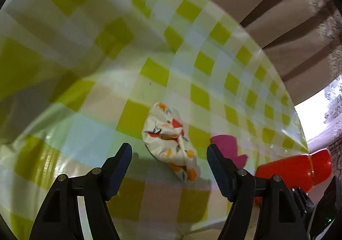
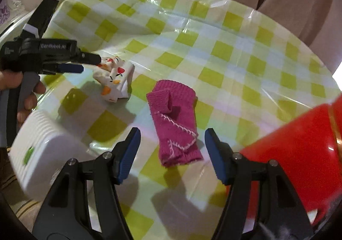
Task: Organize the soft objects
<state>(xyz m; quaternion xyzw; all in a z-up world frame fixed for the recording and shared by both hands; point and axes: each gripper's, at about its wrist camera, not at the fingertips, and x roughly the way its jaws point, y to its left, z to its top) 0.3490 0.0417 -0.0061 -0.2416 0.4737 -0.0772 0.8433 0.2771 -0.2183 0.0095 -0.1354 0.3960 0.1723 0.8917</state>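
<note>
Black left tongs (image 1: 168,154) stand open over the checked table (image 1: 70,124), holding nothing; the crumpled white patterned cloth (image 1: 171,141) lies on the table just beyond and between their tips, a pink sock (image 1: 224,146) peeking past the right finger, beside a red container (image 1: 299,167). Right tongs (image 2: 172,139), likewise open and empty, frame the pink sock (image 2: 174,120); the left tongs (image 2: 85,62) hover at the white cloth (image 2: 115,79), perhaps touching, near a blurred white box (image 2: 42,144)

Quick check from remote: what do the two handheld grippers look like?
Both match: the left gripper and right gripper have black angular fingers with silver pivot pins and ribbed blue pads. The left one's black body carries white lettering and a grey handle.
</note>
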